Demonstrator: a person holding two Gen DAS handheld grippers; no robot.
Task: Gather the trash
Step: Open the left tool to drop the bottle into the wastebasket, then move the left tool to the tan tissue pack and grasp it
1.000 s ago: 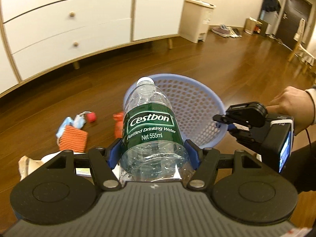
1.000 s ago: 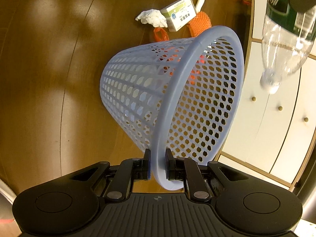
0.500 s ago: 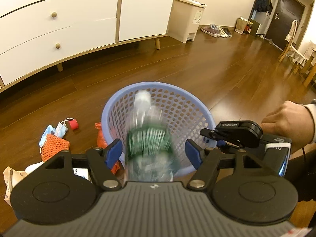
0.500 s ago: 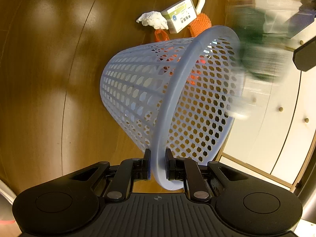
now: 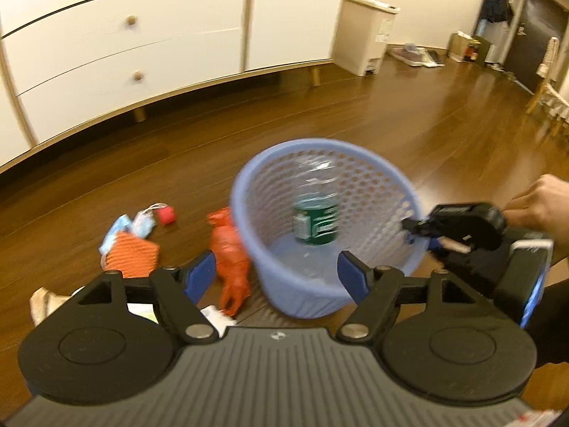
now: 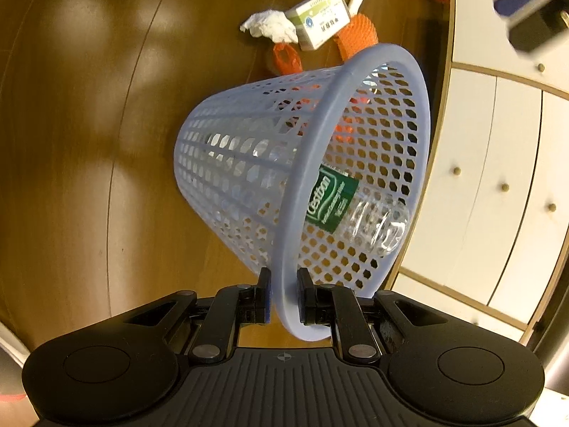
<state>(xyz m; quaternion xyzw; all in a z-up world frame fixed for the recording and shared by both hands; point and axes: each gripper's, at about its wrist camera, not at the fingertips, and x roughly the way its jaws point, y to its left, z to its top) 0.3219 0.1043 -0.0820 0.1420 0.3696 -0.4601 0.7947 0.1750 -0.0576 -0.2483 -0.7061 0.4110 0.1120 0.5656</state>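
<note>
The right hand-held gripper point(image 6: 283, 306) clenches the light, springy basket point(image 6: 355, 71) rim; the left hand-held gripper point(image 5: 276, 277) hangs released above the empty, slippery bottle point(image 5: 315, 219) inside the basket.

Basket point(image 5: 325, 181) and bottle point(image 5: 315, 213) motion-blurred

I read "Cestbon" in white on the green label of the bottle point(image 6: 332, 201) inside the basket point(image 6: 309, 163), smaller print beneath it too fine for me to read, green-and-white box point(image 6: 318, 17) on the floor with illegible characters.
</note>
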